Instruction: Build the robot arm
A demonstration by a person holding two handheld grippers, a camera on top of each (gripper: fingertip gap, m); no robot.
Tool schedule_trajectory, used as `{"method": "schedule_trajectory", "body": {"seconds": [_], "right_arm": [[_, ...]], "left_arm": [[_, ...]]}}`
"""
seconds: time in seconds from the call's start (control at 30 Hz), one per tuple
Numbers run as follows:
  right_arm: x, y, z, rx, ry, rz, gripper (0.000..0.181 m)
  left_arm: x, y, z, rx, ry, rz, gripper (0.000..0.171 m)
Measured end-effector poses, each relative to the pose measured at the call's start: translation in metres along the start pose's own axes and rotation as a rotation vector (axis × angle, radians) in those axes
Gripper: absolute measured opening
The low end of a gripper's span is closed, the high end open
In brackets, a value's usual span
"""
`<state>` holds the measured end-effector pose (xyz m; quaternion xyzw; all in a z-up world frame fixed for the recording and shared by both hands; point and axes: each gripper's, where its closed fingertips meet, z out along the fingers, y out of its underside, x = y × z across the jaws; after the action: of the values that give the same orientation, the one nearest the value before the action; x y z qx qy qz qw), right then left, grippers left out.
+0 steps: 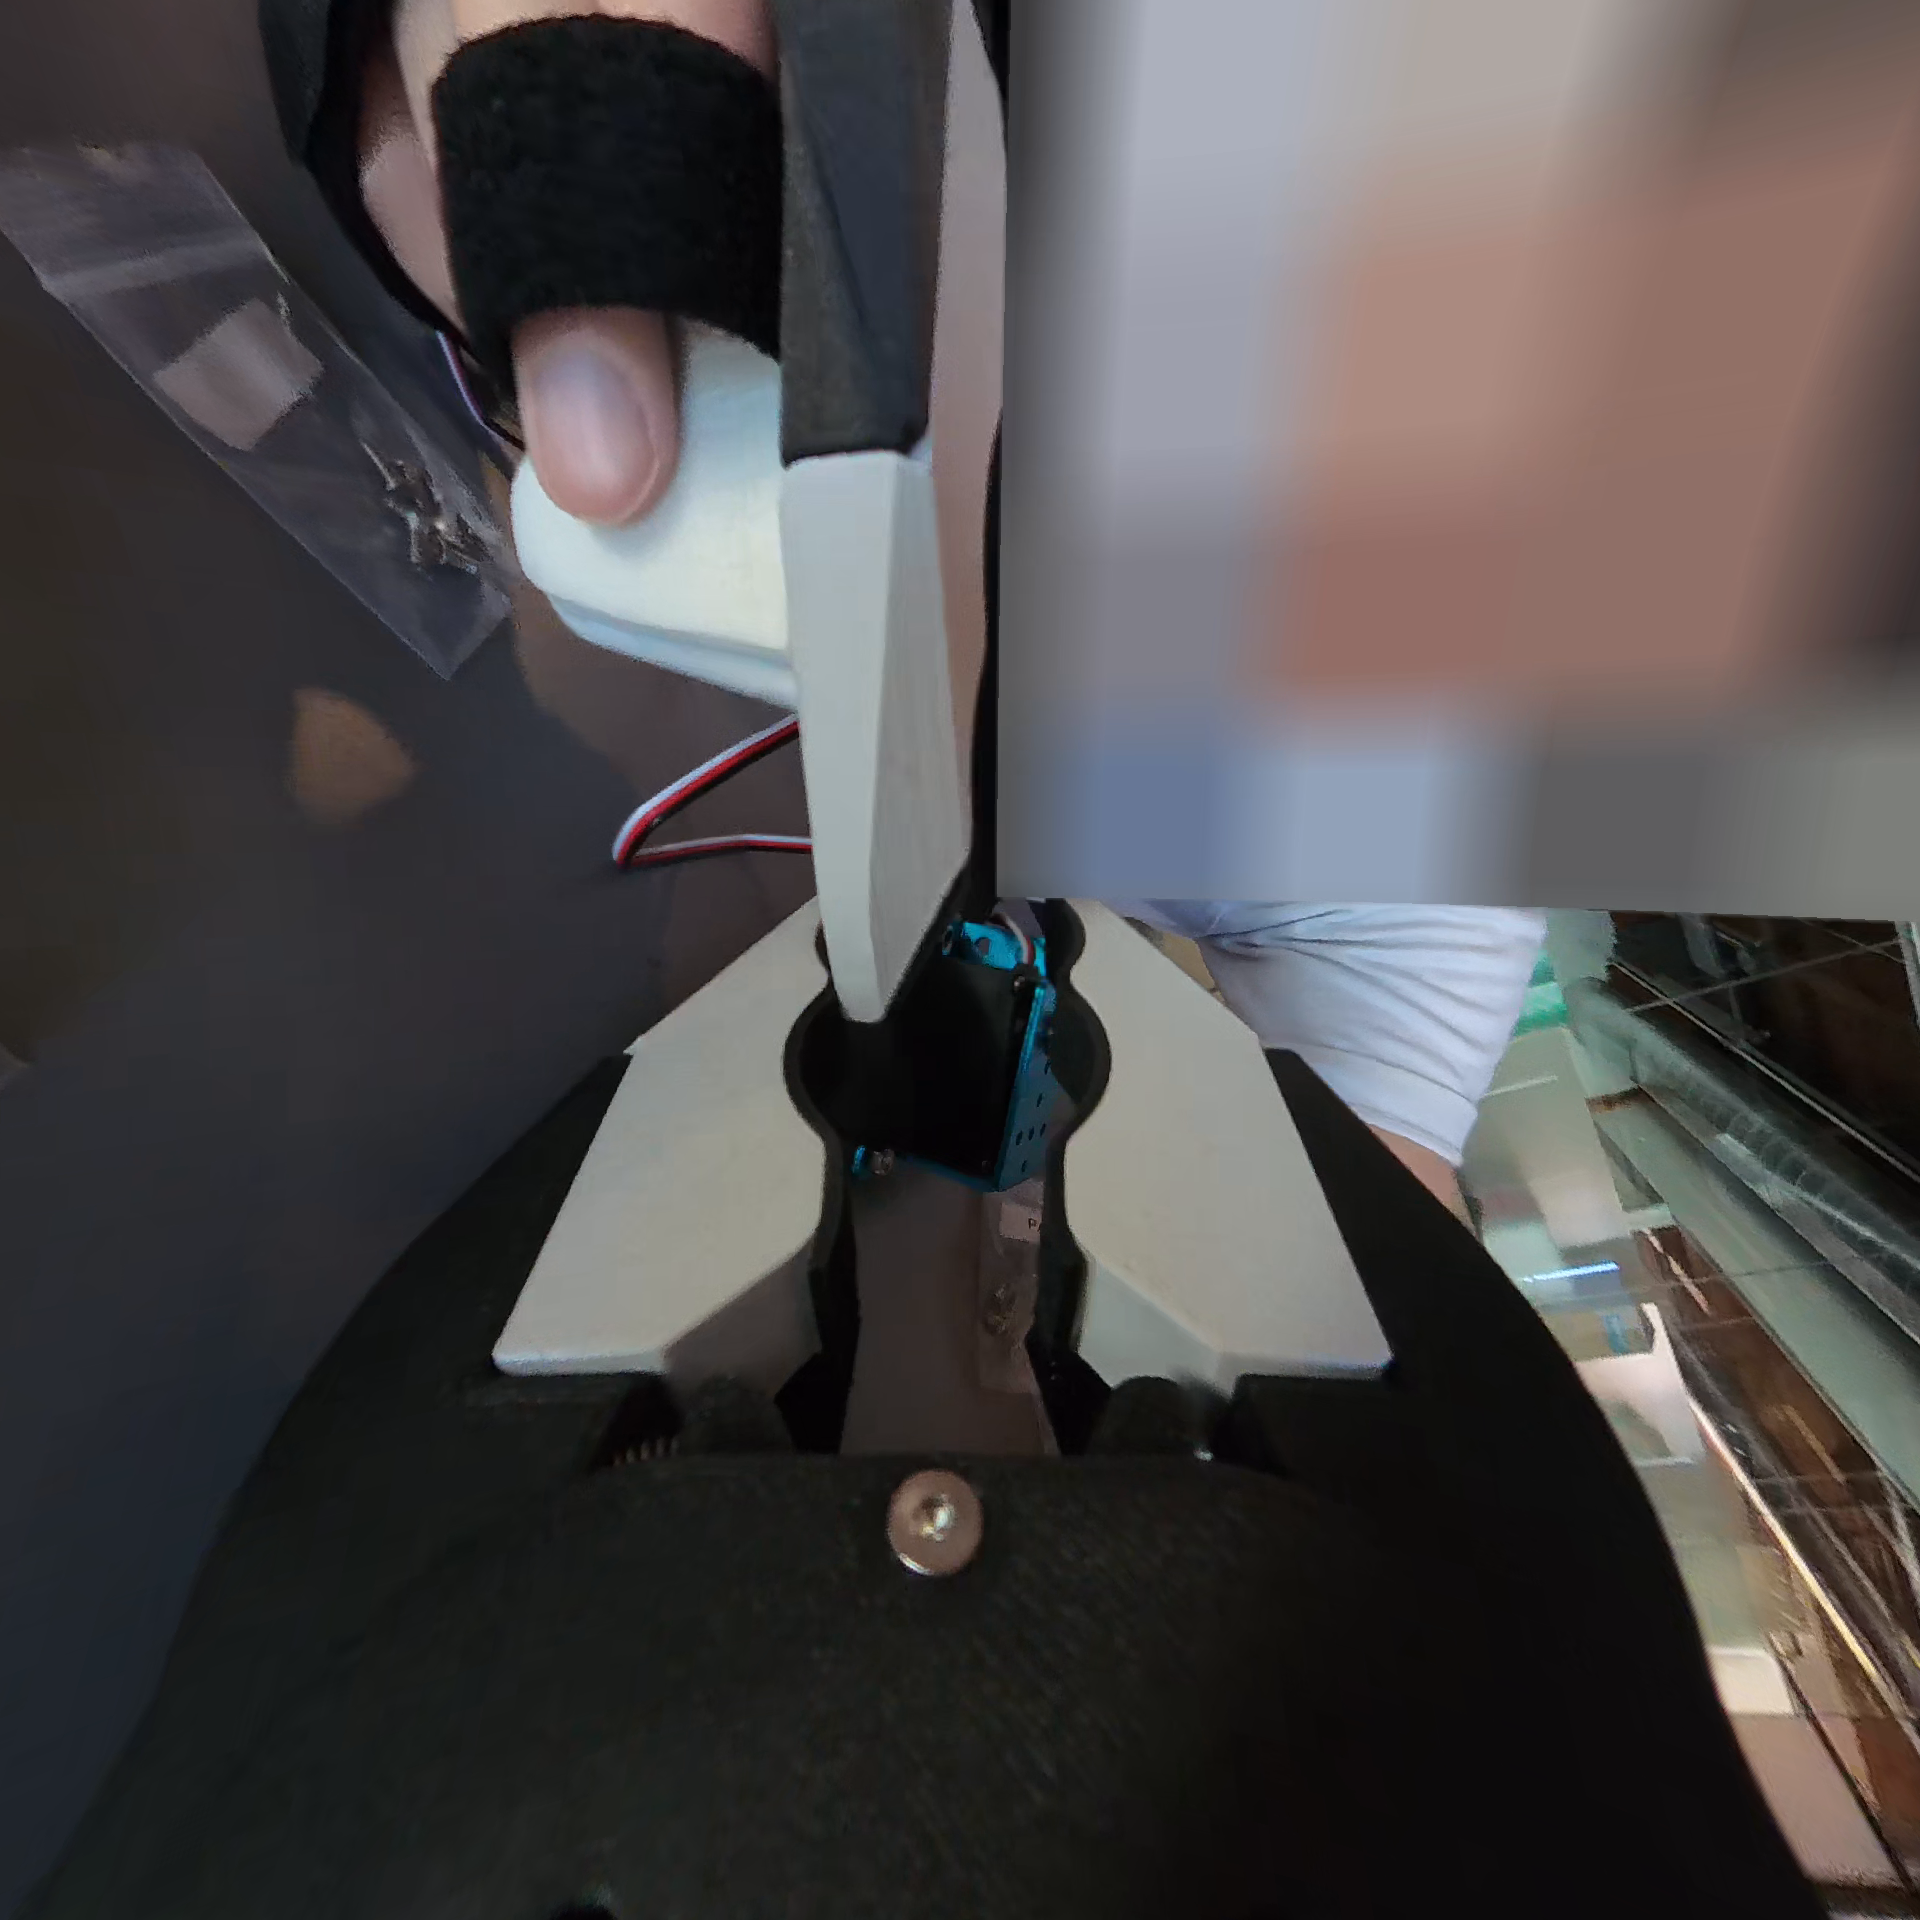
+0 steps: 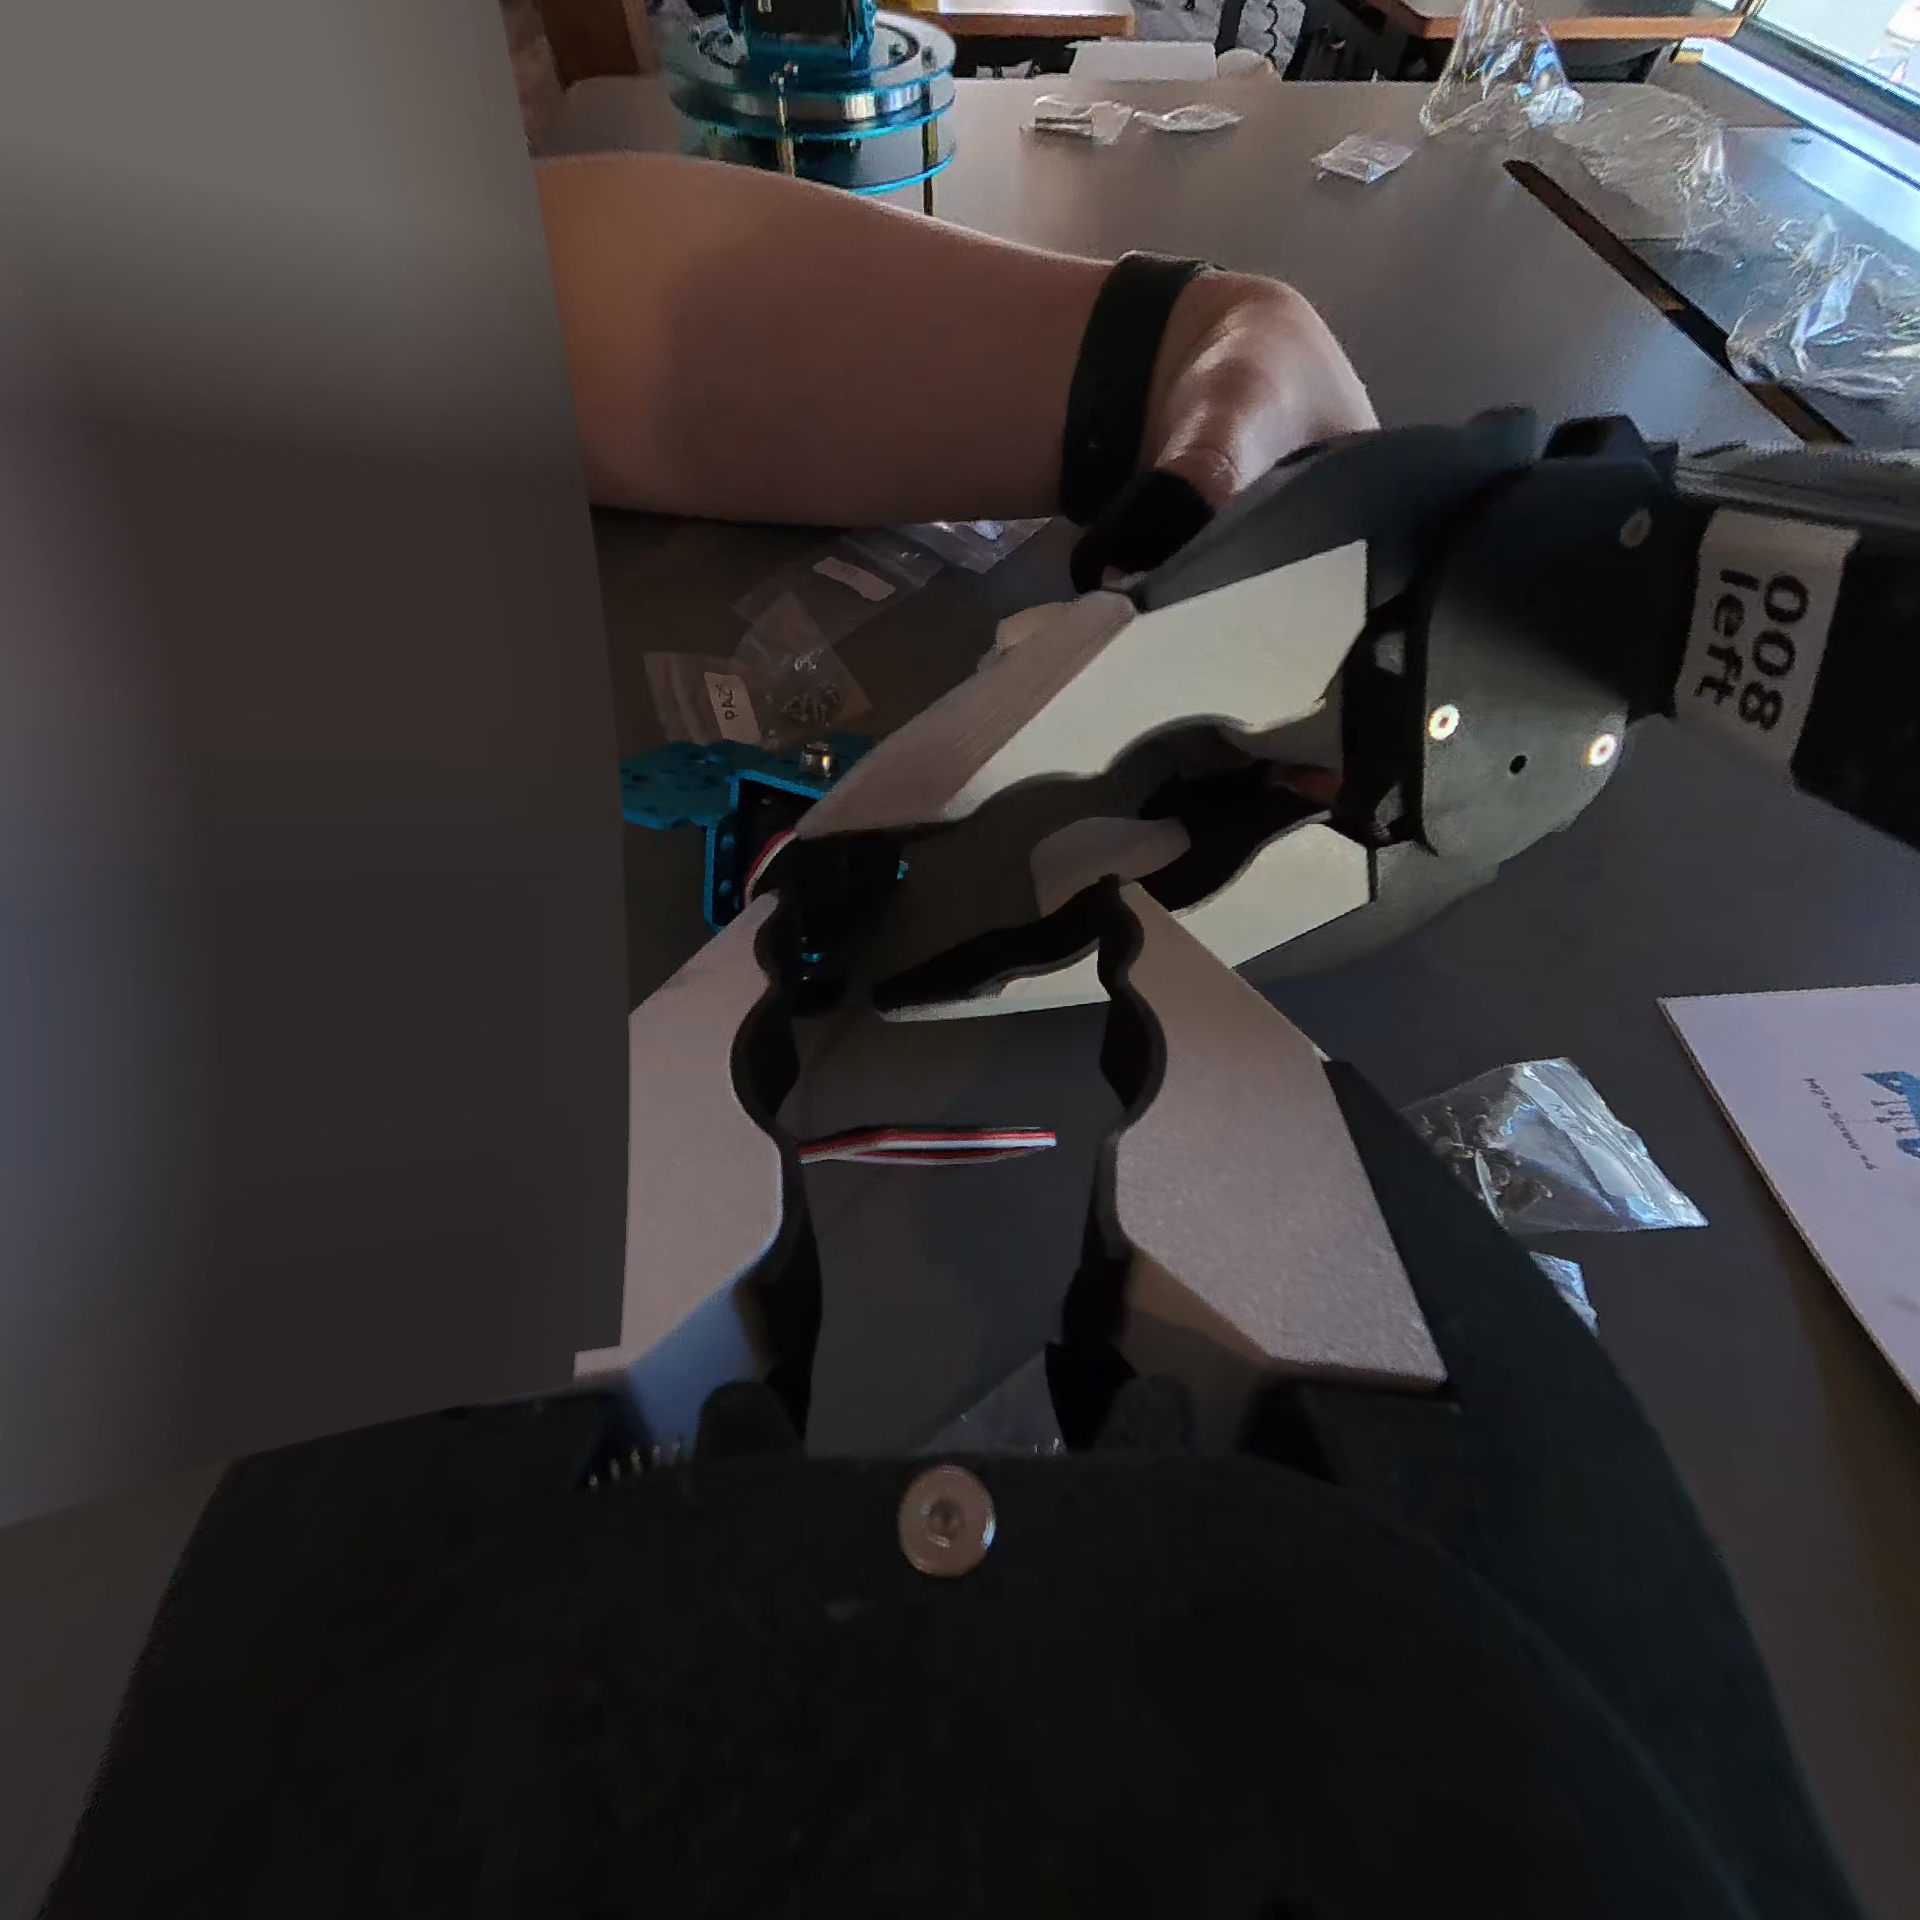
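Both grippers are raised over the grey bench (image 2: 1351, 260). Left gripper (image 1: 940, 1049) is clamped on the black servo in its blue bracket (image 1: 987, 1091). Right gripper (image 2: 935, 914), spread apart, straddles the left one's tips; the red-white servo lead (image 2: 925, 1143) is seen between its fingers.

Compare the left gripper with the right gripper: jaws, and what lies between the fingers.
The left gripper is shut on the black servo in its blue bracket; the right gripper stands open and grips nothing. The left gripper's fingers hold the servo in their round recess; between the right gripper's fingers only a red, white and black wire shows. Both have white fingers with wavy black pads, and their tips meet at the servo.
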<state>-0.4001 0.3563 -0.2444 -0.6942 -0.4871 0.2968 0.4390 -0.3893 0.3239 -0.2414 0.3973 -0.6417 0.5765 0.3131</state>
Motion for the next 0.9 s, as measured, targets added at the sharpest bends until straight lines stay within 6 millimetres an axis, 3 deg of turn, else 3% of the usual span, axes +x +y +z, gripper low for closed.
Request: {"method": "schedule_trajectory", "body": {"seconds": [0.03, 0.23, 0.27, 0.37, 0.43, 0.53, 0.6, 0.67, 0.77, 0.9], "right_arm": [[0.001, -0.002, -0.001, 0.011, -0.010, 0.012, 0.060], [-0.003, -0.018, -0.023, 0.129, -0.035, -0.101, 0.050], [-0.008, -0.017, -0.028, 0.134, -0.049, -0.153, 0.048], [-0.026, -0.005, -0.033, 0.118, -0.070, -0.359, 0.048], [-0.036, 0.006, -0.028, 0.071, -0.062, -0.514, 0.052], [-0.046, 0.019, -0.017, -0.008, -0.041, -0.725, 0.059], [-0.049, 0.025, -0.011, -0.032, -0.044, -0.818, 0.063], [-0.049, 0.025, -0.008, -0.033, -0.043, -0.865, 0.063], [-0.046, 0.024, -0.006, -0.034, -0.052, -0.884, 0.063], [-0.047, 0.019, -0.006, -0.032, -0.073, -0.953, 0.062]], "left_arm": [[0.001, -0.001, 0.000, 0.005, -0.020, 0.006, 0.038], [0.028, -0.017, -0.022, 0.127, -0.269, 0.133, 0.054], [0.036, -0.022, -0.028, 0.172, -0.332, 0.165, 0.050], [0.055, -0.043, -0.053, 0.403, -0.579, 0.279, 0.064], [0.069, -0.045, -0.063, 0.585, -0.723, 0.316, 0.072], [0.061, -0.015, -0.054, 0.606, -1.057, 0.359, 0.099], [0.055, 0.003, -0.033, 0.546, -1.206, 0.436, 0.112], [0.050, 0.015, -0.021, 0.486, -1.337, 0.534, 0.107], [0.039, 0.022, -0.014, 0.439, -1.345, 0.571, 0.099], [0.022, 0.025, -0.006, 0.310, -1.315, 0.560, 0.106]]}}
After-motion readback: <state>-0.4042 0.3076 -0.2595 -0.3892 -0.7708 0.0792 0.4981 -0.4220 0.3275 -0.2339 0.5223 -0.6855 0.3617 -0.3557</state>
